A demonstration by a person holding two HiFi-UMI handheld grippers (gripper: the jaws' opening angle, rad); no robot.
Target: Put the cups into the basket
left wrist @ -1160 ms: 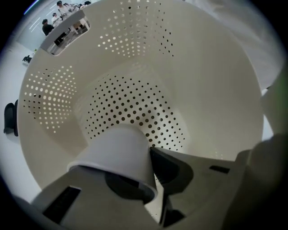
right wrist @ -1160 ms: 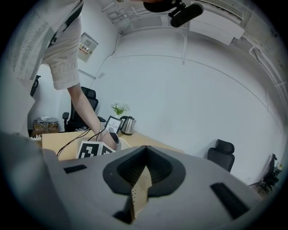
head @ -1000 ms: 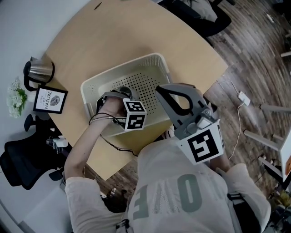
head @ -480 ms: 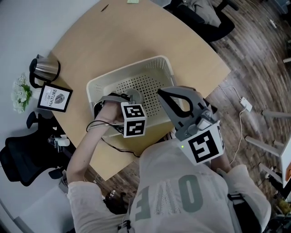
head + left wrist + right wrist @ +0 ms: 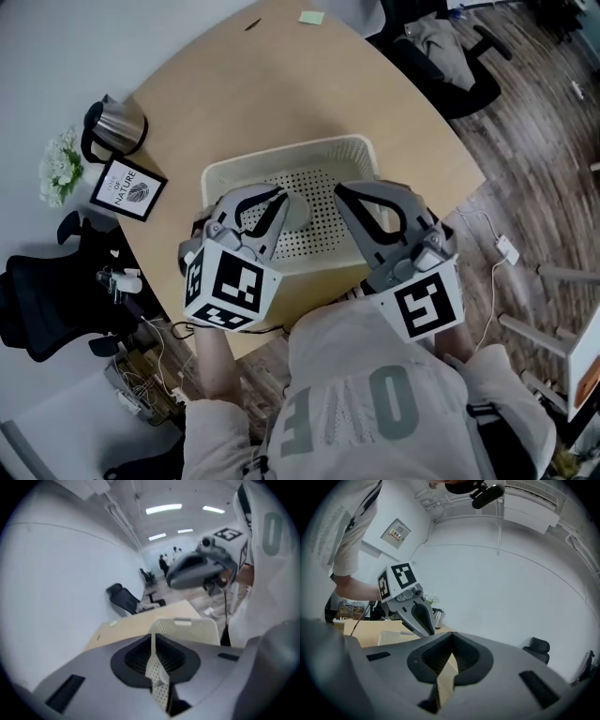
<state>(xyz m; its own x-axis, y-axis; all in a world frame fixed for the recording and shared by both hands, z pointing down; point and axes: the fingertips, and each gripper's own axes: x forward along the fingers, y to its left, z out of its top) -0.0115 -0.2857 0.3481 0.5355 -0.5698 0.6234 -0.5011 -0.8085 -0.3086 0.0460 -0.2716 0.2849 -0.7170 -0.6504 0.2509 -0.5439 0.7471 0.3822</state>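
Cream perforated plastic basket (image 5: 309, 149): probably light and stiff, best gripped at the rim. Above it, left gripper (image 5: 281, 195) and right gripper (image 5: 339, 188) hover clenched, empty.

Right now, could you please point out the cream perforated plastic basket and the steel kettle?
cream perforated plastic basket (image 5: 289, 154): head view, far rim.
steel kettle (image 5: 123, 126): head view, body.
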